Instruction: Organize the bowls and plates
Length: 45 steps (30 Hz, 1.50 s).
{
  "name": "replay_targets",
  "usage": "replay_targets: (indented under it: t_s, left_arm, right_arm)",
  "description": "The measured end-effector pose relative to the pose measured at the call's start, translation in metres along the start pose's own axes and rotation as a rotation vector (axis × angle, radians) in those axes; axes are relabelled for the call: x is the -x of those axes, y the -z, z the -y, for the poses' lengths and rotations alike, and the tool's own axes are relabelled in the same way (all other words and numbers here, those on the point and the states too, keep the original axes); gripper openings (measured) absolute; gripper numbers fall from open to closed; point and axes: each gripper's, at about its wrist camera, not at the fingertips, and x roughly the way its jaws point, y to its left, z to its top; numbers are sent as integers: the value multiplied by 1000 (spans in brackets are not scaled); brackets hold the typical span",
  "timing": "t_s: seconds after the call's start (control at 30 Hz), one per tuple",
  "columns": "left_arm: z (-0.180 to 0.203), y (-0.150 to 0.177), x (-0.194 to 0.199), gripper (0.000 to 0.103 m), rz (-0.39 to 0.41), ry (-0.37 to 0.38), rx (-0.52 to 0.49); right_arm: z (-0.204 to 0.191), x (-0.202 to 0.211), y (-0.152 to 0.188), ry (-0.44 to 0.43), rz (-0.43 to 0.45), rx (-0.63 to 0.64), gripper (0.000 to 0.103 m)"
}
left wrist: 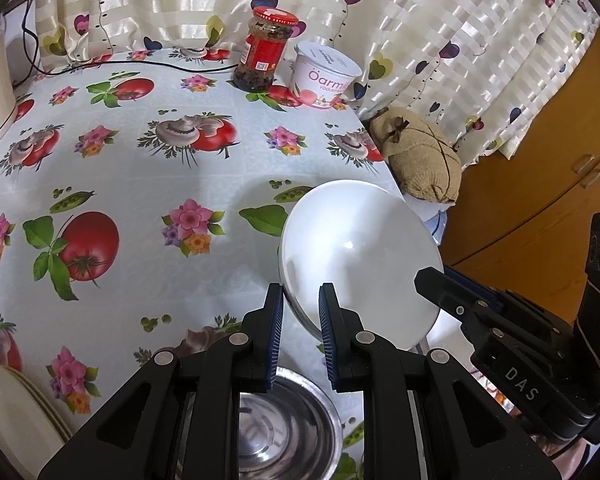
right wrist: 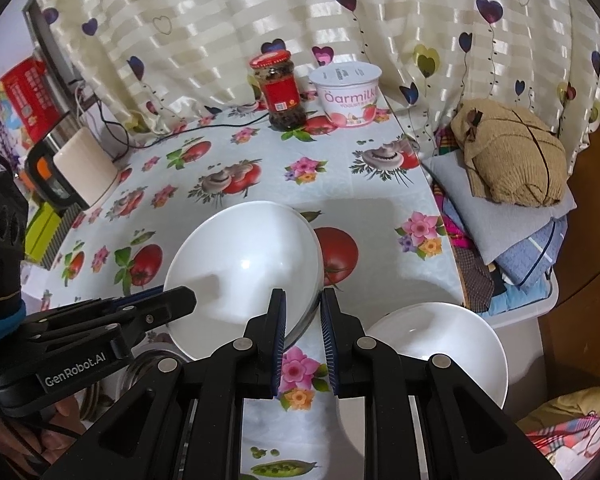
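Glazed white bowl, judged rigid, slippery and breakable, is pinched at opposite rim edges by left gripper and right gripper, both nearly closed.

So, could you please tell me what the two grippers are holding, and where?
Both grip one white bowl, tilted above the table: the left gripper holds its rim on one side, the right gripper the rim opposite.

left gripper jaws pinch a tilted white bowl's rim (steel bowl below).
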Motion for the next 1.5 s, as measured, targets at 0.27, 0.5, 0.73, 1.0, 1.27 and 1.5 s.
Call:
replay_targets:
  t_s: [0.27, 0.5, 0.73, 1.0, 1.27, 1.5]
  left_arm:
    - [-1, 5, 13, 19, 10, -6, 1]
    - [-6, 14, 26, 19, 14, -12, 7]
    - [-12, 23, 40, 19, 21, -20, 14]
    - [-21, 38, 55, 19, 22, -35, 26]
    - [-31, 55, 70, 19, 17, -57, 40]
    - [-37, 70, 72, 19, -6, -67, 50]
  right_arm:
    - [-8, 9, 4, -10, 8, 4, 17]
    - [-19, 17, 9, -23, 12, 17, 17]
    - [-33, 26, 17, -37, 18, 33, 17]
    - [-49, 35, 26, -52, 22, 53, 17]
    - [-65, 41, 40, -71, 14, 70, 17]
    - [-75, 42, 54, -87, -5, 76, 17]
